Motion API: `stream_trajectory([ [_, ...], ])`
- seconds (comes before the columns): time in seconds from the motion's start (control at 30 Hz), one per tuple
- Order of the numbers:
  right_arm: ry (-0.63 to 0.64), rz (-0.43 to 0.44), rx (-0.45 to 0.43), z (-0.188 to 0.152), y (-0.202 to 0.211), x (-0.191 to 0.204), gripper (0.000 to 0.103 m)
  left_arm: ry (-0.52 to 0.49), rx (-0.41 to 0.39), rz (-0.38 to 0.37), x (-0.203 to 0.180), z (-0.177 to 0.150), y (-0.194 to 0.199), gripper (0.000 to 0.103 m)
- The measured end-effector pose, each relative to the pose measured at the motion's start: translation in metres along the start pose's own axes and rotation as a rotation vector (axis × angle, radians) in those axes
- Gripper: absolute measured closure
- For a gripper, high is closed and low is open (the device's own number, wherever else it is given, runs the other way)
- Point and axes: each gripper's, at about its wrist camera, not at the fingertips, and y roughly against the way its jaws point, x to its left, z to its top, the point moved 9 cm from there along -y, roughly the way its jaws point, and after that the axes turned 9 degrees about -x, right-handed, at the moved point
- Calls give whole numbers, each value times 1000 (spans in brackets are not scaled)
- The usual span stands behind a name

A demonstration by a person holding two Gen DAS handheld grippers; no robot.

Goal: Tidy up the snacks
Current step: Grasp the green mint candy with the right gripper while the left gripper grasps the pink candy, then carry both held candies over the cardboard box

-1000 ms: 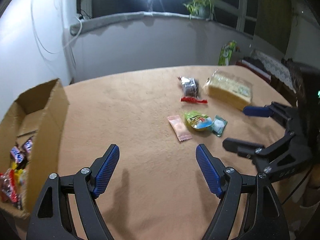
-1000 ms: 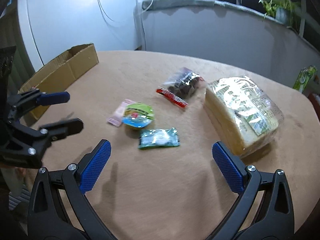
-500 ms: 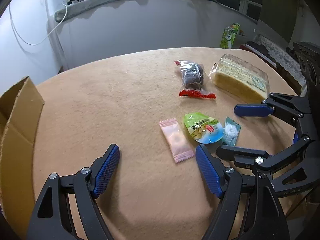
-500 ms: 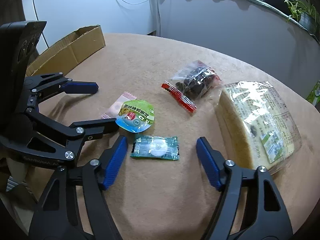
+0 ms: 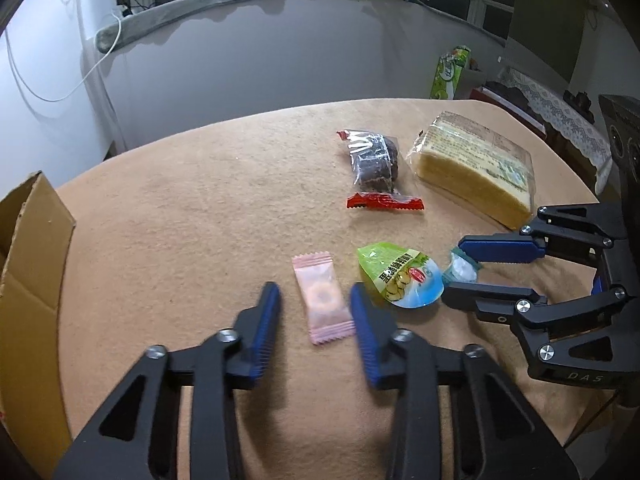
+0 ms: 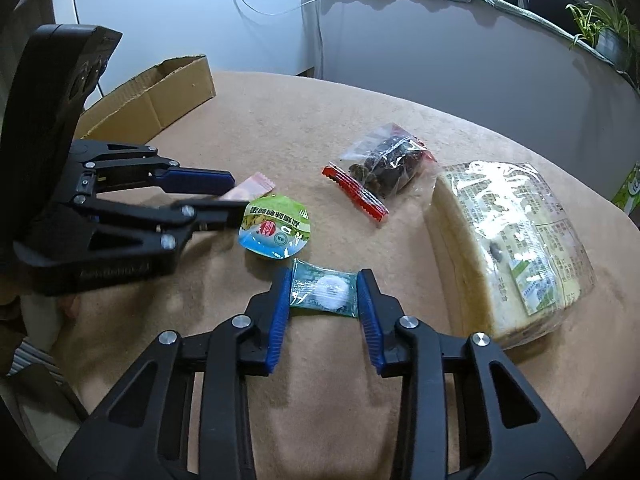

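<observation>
The left wrist view alone shows the whole pink candy packet (image 5: 323, 297), lying flat on the tan tablecloth (image 5: 192, 240) between the pads of the left gripper (image 5: 315, 295); its long axis runs away from the camera, along the fingers, tilted slightly to the left at the far end. The jaws have just been closing, yet a gap shows on the left side and the right pad sits just beside the packet's edge, so the fingers stand apart rather than pressing it. In the right wrist view that same packet is mostly hidden behind the left gripper's fingers, with only its far crimped end poking out (image 6: 256, 185). The right wrist view gives the clearest look at the green candy packet (image 6: 324, 293), lying with its long axis crosswise between the pads of the right gripper (image 6: 324, 294); these jaws have also just been closing, and both pads now touch the packet's short ends. From the left wrist camera only a crumpled corner of it shows between the fingers. The round jelly cup (image 5: 401, 275) sits between the two packets. Farther off lie a bag of dark snacks (image 6: 384, 168) and a wrapped loaf of bread (image 6: 512, 240). The cardboard box (image 5: 28, 280) is cut off at the left edge, its inside unseen.
</observation>
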Motion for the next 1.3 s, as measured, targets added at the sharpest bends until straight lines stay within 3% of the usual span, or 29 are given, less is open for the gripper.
stream_trajectory([
  [0.07,-2,-3,-4,-1,2,0,69,8,-1,-9,2,0,1,84],
  [0.4,-36,-29,-38,-5,13,0,69,43,-29,-38,8,1,5,84],
  [0.8,-97,-83,-117,-6,44,-3,69,64,-134,-38,9,6,43,84],
  [1.3,-21,-106,-217,39,76,34,69,101,-292,-14,31,19,116,84],
])
